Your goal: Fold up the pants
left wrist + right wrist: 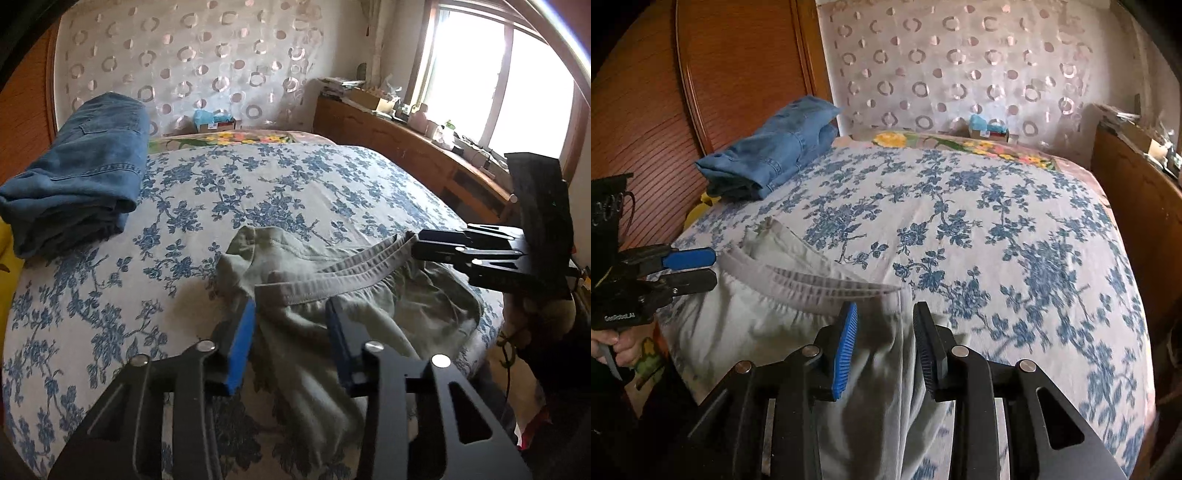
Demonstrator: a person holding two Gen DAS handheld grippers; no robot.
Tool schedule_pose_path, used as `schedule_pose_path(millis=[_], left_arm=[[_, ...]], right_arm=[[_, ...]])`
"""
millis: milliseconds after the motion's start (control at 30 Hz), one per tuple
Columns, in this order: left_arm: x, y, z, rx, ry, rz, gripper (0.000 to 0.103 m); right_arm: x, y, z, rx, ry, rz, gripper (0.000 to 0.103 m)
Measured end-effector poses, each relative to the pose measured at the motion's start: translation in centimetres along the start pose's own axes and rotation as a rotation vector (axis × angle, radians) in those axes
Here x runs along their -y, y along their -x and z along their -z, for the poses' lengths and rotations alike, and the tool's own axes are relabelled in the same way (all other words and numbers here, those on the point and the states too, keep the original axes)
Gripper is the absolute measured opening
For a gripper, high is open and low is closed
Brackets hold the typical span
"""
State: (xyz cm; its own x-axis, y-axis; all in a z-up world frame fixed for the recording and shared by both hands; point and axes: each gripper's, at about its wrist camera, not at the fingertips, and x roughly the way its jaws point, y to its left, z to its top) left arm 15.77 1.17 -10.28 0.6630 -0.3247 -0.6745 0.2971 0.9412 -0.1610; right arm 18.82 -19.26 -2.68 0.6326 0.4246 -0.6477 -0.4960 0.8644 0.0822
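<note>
Pale grey-green pants (332, 295) lie crumpled on the floral bedspread, waistband (343, 273) towards the headboard, legs hanging over the near edge. My left gripper (291, 306) is open, its fingers straddling the waistband's left part. My right gripper (884, 314) is open over the waistband's right end; the pants (783, 325) lie between and below its fingers. In the left wrist view the right gripper (419, 245) looks nearly closed at the waistband's tip. In the right wrist view the left gripper (714, 269) sits at the waistband's left end.
Folded blue jeans (81, 166) lie at the bed's far left, also in the right wrist view (772, 147). The blue-flowered bedspread (295, 177) covers the bed. A wooden sideboard (406, 144) with clutter runs along the right under the window. A wooden panel (701, 74) stands left.
</note>
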Motion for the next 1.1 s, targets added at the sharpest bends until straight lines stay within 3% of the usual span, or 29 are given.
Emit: schedule_pose_path(millis=[233, 433, 500, 567, 733, 900, 1100], left_arm=[[-0.1, -1.5, 0.0, -0.029, -0.006, -0.014, 0.039], [0.1, -1.2, 0.0, -0.002, -0.017, -0.013, 0.019], [0.5, -0.5, -0.2, 0.018, -0.030, -0.003, 0.014], [1.1, 0.6, -0.4, 0.049, -0.052, 0.012, 0.013], [2.7, 2.9, -1.6, 0.119, -0.092, 0.022, 0.013], [3.1, 2.9, -3.3, 0.154, -0.102, 0.001, 0.013], [2.3, 1.4, -5.0, 0.144, -0.091, -0.028, 0.013]], right_arm=[[0.3, -2.7, -0.7, -0.051, -0.001, -0.010, 0.032], [1.0, -3.1, -0.9, -0.058, -0.030, -0.049, 0.031], [0.8, -2.7, -0.7, -0.049, -0.023, -0.055, 0.018], [0.7, -2.0, -0.4, -0.031, -0.012, -0.051, 0.012], [0.2, 1.6, 0.3, 0.076, -0.014, -0.079, 0.010], [-0.1, 4.6, -0.1, 0.185, -0.012, -0.031, 0.010], [0.6, 4.7, -0.4, 0.194, -0.053, 0.020, 0.010]])
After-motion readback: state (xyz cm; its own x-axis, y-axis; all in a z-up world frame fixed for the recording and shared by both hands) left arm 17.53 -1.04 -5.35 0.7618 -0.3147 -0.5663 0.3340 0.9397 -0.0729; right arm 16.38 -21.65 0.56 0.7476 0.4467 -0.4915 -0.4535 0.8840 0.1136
